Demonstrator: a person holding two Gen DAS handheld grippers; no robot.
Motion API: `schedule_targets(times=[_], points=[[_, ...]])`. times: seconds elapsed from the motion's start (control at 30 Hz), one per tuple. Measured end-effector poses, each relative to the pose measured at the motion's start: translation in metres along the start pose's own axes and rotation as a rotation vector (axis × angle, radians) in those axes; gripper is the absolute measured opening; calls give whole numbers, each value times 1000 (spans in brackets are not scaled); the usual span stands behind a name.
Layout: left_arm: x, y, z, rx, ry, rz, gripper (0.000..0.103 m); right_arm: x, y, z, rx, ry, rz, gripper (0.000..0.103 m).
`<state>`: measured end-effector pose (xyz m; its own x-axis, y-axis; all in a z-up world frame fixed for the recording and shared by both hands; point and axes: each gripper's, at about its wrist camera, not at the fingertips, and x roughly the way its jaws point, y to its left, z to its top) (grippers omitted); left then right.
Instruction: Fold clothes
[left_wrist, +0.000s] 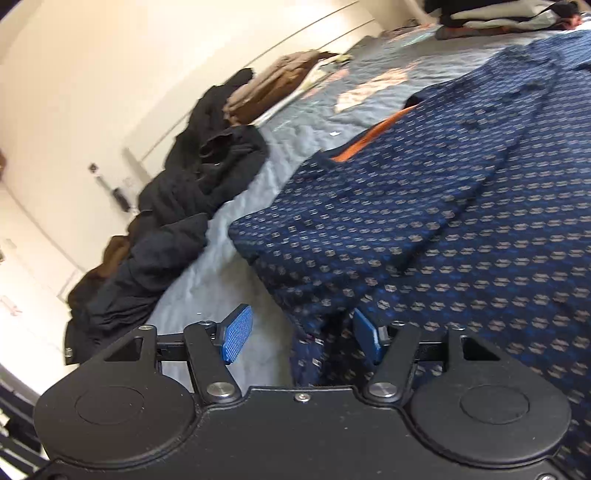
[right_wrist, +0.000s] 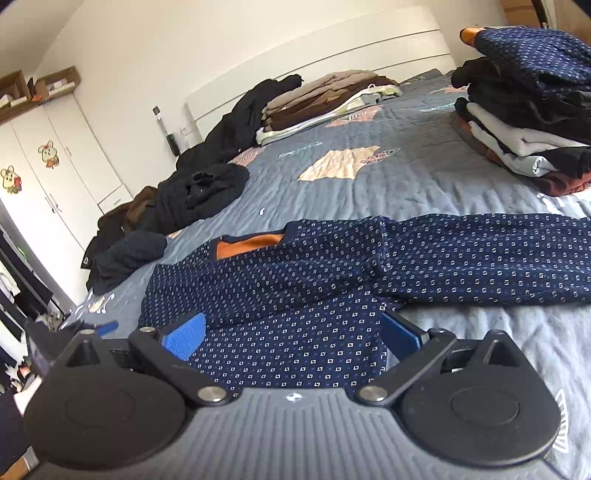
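Right wrist view had the navy patterned sweater (right_wrist: 295, 288) spread on the grey quilt (right_wrist: 369, 192), orange collar lining (right_wrist: 243, 245) up, one sleeve (right_wrist: 480, 258) laid out to the right. Our right gripper (right_wrist: 291, 336) sat low over the near hem, tongs apart, cloth running between them but not pinched. Left wrist view put the left gripper (left_wrist: 301, 332) at the sweater's other near edge, tongs also apart — one pad (left_wrist: 236, 332) over bare quilt, the other half buried in fabric. Folded stack (right_wrist: 524, 122) stood well apart at far right, loose dark clothes (right_wrist: 199, 195) along the far left edge. Whether we were about to grab or had just let go, the frames didn't settle. If a grab was coming, our read was: bite both corners at matching depth, take only the intended layers, keep the hem taut between grippers — slack would crease the fold.
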<state>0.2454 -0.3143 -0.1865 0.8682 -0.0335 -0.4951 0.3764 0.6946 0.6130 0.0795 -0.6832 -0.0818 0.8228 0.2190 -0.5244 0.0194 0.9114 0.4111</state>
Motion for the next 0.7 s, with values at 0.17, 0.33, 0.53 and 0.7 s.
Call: schedule_targets(times=[0.17, 0.33, 0.53, 0.7], points=[[13, -12, -18, 121, -62, 83, 35, 7, 4, -3, -14, 22, -16, 101], [5, 1, -26, 38, -113, 120, 12, 8, 4, -5, -15, 31, -24, 101], [-10, 12, -31, 23, -111, 58, 39, 7, 2, -4, -6, 29, -17, 101], [-5, -4, -15, 72, -133, 38, 55, 5, 4, -2, -1, 20, -8, 101]])
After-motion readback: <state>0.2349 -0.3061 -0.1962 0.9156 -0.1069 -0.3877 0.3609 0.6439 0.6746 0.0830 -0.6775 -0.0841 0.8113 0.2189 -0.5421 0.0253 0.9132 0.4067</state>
